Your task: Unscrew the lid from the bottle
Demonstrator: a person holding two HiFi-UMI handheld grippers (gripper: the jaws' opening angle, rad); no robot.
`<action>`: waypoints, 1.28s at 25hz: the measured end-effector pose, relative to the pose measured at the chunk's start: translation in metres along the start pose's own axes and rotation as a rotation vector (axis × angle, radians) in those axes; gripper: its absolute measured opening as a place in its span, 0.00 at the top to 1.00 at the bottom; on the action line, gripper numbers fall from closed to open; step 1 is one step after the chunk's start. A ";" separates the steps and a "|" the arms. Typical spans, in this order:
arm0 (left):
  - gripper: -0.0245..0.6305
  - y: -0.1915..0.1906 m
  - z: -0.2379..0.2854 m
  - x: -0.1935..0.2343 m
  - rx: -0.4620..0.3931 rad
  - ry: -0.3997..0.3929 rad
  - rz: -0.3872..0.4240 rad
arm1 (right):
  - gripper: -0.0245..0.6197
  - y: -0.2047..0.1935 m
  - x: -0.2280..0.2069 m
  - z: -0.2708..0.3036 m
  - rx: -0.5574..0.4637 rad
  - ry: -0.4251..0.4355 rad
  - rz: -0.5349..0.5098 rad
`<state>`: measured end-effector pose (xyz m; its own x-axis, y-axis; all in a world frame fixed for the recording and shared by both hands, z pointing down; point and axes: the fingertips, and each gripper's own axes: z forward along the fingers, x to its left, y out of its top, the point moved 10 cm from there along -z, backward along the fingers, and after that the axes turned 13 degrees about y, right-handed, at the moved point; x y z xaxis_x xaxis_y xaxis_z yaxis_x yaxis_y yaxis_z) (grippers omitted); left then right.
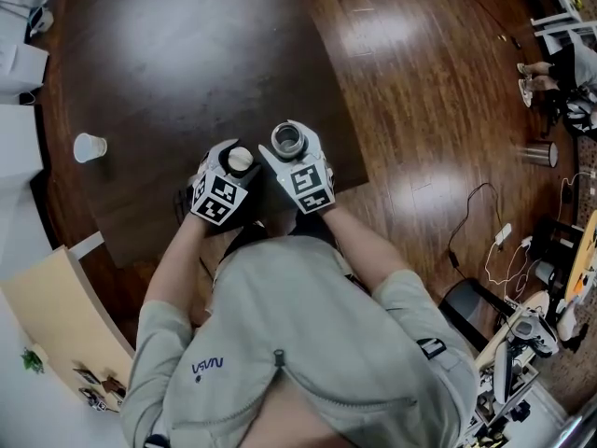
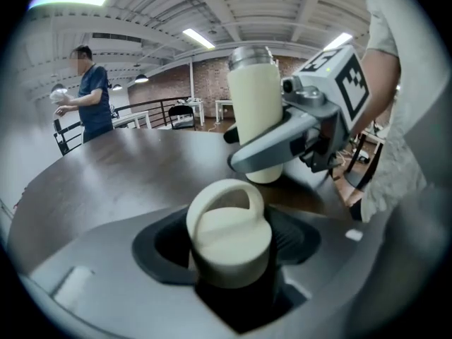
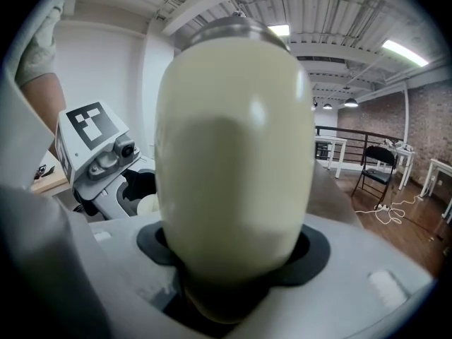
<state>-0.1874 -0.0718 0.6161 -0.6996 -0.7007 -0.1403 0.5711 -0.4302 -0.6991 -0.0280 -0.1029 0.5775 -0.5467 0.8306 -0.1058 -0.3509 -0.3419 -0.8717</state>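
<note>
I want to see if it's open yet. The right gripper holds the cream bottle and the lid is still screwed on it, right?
No, the lid is off: the left gripper holds it, and the head view shows the open mouth of the cream bottle. The right gripper does hold it.

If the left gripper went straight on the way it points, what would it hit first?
Most likely the right gripper holding the bottle, slightly right of dead ahead; depth is unclear, so it could reach the table first.
</note>
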 end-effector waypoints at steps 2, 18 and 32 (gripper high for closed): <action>0.50 -0.003 0.001 -0.001 0.018 -0.004 -0.005 | 0.50 -0.001 0.002 -0.001 -0.001 -0.002 -0.018; 0.42 0.008 -0.004 0.007 -0.016 -0.026 -0.059 | 0.44 -0.007 0.003 -0.006 0.085 0.039 -0.058; 0.42 0.014 -0.019 0.017 -0.136 0.033 -0.139 | 0.40 -0.009 -0.005 -0.028 0.137 0.076 -0.077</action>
<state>-0.1998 -0.0790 0.5908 -0.7824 -0.6201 -0.0571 0.4065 -0.4392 -0.8012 -0.0011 -0.0913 0.5720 -0.4567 0.8858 -0.0821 -0.4924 -0.3286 -0.8060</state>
